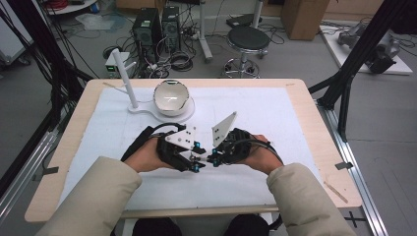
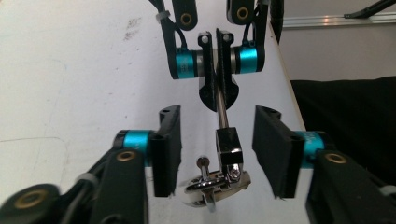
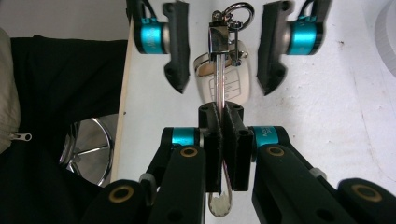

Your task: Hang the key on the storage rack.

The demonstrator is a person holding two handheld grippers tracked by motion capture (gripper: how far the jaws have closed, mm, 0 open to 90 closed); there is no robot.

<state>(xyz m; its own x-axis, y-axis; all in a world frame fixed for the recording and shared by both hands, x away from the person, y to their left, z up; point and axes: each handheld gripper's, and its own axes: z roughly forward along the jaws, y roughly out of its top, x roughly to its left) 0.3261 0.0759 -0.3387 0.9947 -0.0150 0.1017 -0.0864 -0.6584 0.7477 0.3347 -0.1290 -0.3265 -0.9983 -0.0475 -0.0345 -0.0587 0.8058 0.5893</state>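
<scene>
The right gripper (image 3: 223, 140) pinched the key (image 3: 218, 88) by its blade. The left gripper (image 2: 219, 154) stood spread around the keyring end, a handover in progress; closing squarely came next.

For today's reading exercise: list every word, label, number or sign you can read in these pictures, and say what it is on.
No text reads clearly.
Small pale print on the right gripper, on its blue collar in the right gripper view: too blurred to read.
The key fob between both pairs of jaws: no legible marking.
</scene>
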